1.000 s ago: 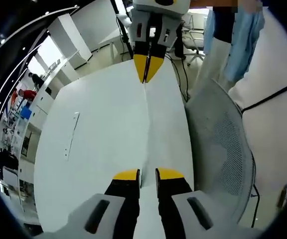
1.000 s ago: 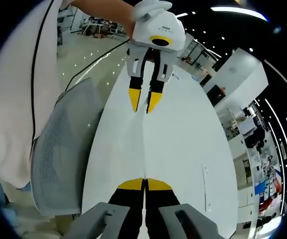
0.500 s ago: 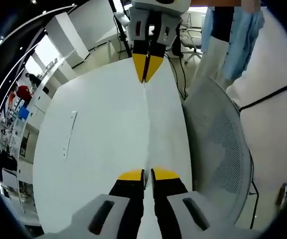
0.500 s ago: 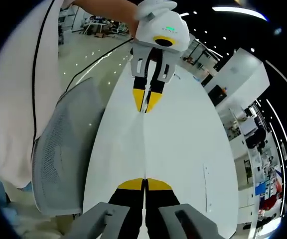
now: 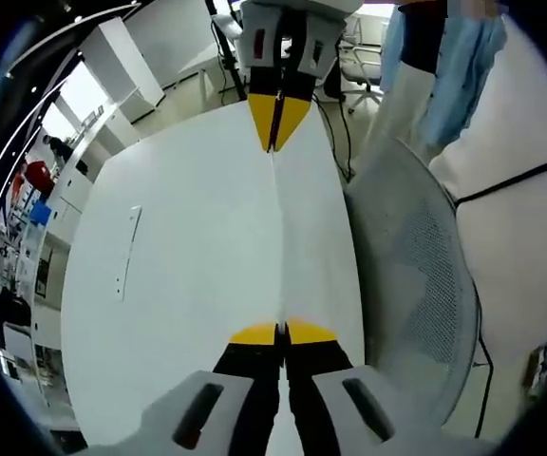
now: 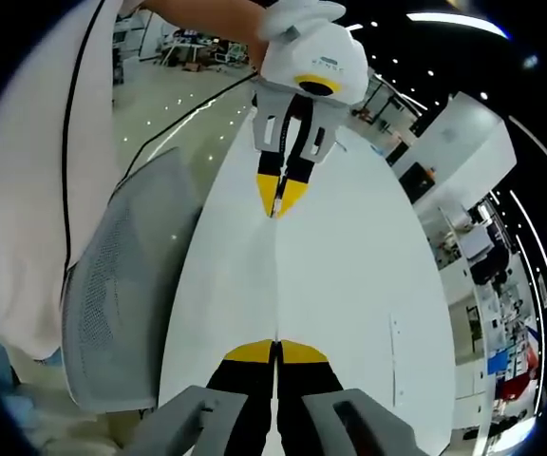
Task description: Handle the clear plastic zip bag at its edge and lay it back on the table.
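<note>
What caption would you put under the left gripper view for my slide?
Two yellow-tipped grippers, left and right, pinch opposite ends of a clear zip bag's edge above a white table.

The right gripper (image 6: 275,353) rises at the near edge, its yellow-tipped jaws pressed together on the near end of the clear plastic zip bag (image 6: 275,275). The bag shows as a thin taut line running away across the white table (image 6: 349,285). At its far end the left gripper (image 6: 280,195) comes down from above, its yellow tips closed on the bag's edge. A grey mesh chair (image 6: 122,285) stands just left of the table, with a person's white sleeve (image 6: 27,171) beyond it.
</note>
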The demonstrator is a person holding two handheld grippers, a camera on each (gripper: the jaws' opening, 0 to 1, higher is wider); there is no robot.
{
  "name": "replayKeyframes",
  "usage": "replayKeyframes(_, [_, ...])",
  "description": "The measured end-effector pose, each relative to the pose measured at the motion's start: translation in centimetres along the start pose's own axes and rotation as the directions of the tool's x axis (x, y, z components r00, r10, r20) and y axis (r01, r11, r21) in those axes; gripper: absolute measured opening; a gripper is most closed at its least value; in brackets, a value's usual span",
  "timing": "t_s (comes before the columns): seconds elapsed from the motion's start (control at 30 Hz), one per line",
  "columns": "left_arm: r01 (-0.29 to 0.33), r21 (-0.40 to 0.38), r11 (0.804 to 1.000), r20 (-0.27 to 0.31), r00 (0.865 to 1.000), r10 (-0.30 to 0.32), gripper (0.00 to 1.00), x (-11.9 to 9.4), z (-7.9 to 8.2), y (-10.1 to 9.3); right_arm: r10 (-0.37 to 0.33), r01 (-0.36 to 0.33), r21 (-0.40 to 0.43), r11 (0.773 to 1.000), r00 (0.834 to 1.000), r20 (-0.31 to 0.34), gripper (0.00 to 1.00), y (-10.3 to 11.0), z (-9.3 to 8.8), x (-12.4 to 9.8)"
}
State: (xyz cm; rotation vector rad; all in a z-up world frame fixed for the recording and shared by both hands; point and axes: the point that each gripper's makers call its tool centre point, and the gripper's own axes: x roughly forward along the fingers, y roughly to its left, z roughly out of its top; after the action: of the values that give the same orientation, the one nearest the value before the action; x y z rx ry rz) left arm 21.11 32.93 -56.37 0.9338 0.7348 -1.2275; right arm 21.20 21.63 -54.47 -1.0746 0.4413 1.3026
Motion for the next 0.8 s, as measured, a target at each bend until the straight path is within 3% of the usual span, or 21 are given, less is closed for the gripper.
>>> replayKeyframes(0.8, [-0.012,-0.067,0.998,0.004,1.0,0.012,0.0,-0.1,-0.3,0.6,-0.044,0.043,0.032,0.999,0.999,0.014,0.0,-1.5,0.0,0.0])
